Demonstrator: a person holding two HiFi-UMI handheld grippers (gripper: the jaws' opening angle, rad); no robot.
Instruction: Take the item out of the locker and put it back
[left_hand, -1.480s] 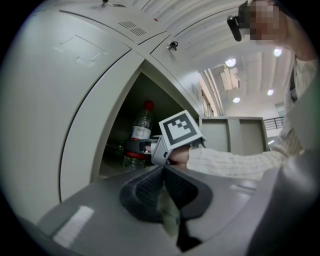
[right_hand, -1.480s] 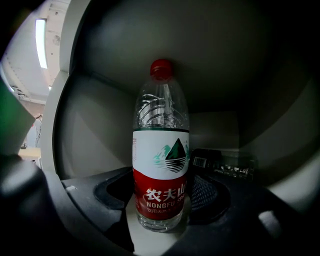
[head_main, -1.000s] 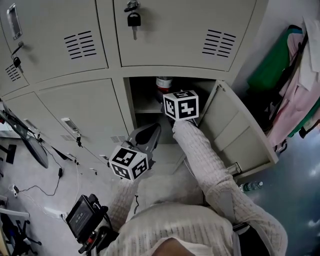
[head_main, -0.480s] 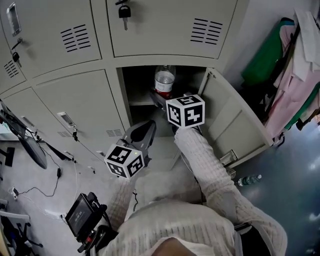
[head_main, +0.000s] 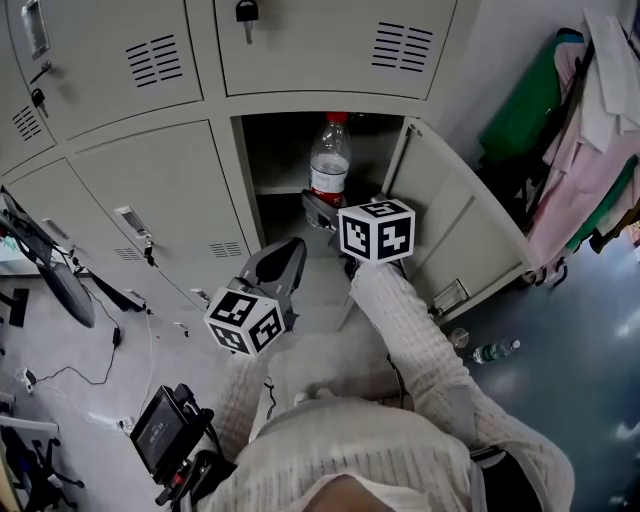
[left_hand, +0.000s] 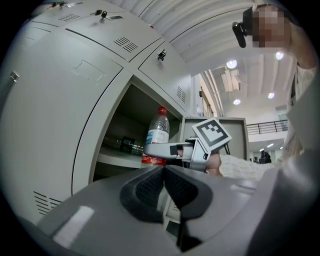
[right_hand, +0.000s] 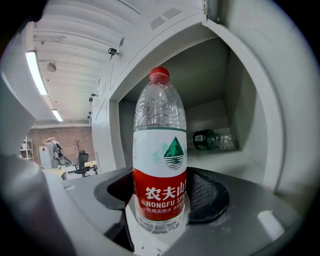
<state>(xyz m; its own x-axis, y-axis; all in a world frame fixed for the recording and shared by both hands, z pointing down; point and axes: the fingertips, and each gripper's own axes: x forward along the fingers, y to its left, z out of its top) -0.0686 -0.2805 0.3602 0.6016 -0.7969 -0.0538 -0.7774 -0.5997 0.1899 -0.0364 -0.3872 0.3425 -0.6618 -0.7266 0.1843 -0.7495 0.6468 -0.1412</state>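
Right gripper has its fingers spread wide around the water bottle, pads pressing both sides of the red band low on the label. The bottle is upright, cap up, and held at the mouth of the open locker, just in front of the shelf. Left gripper has its fingers closed together with nothing between them, hanging low and out of the way. I judge this is the carry step at the opening, though I can't tell which direction. To do it well I'd hold the bottle vertical. The grip is low and the bottle tall, so any tilt could swing the top toward the frame above. I'd stay clear of the open door on the right. I'd set the base flat on the shelf, clear of the second bottle lying there, and release only once it's seated. Writing: the red band reads "农夫山" and "NONGFU SP", with the rest wrapping out of sight. There's a green mountain logo above and a smaller line below that's too small to read. The lying bottle's dark label is unreadable.
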